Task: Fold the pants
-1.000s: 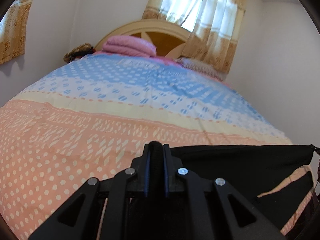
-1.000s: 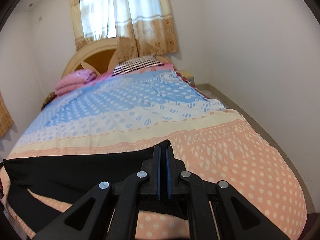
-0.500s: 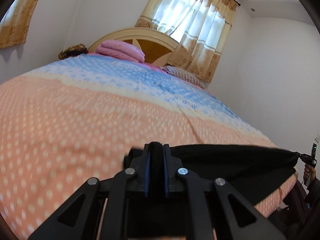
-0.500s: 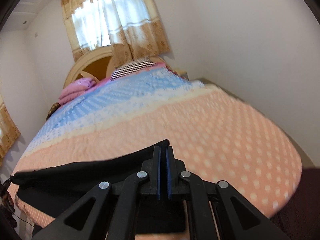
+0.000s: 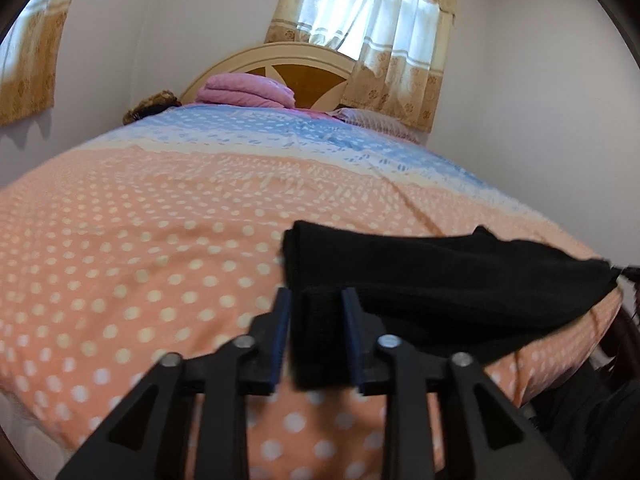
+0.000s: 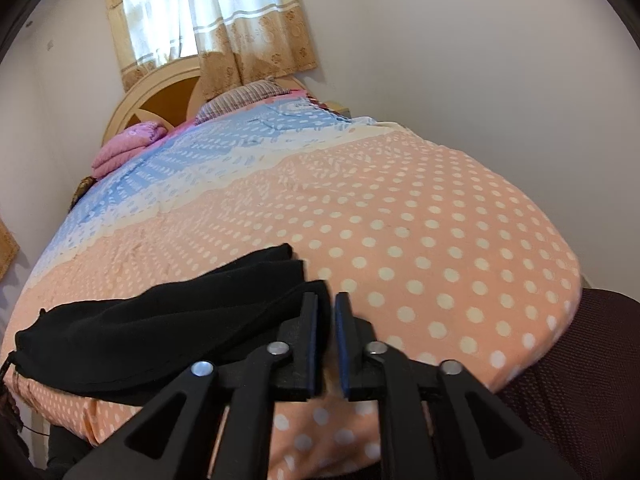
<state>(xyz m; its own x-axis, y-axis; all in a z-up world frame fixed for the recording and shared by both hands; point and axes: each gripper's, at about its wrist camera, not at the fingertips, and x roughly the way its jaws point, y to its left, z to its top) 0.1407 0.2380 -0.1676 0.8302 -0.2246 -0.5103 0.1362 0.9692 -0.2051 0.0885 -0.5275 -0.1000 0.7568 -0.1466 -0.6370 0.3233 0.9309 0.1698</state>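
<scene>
Soft daylight through the curtained window (image 5: 376, 12), walls evenly lit, strong fisheye bending with dark corners, slight motion blur on the bedspread (image 5: 160, 240), black pants (image 6: 160, 320) without detail.

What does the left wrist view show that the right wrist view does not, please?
Only the left wrist view shows the left claw, its fingers apart with a black fold of the pants between them, plus a second curtain on the side wall.

Only the right wrist view shows the right claw, open with nothing between its fingers, the pants edge just beside it, and a dark mesh surface past the bed's corner.

Both show the black pants lying on the polka-dot bedspread, the pink folded blanket, headboard and window curtains.
</scene>
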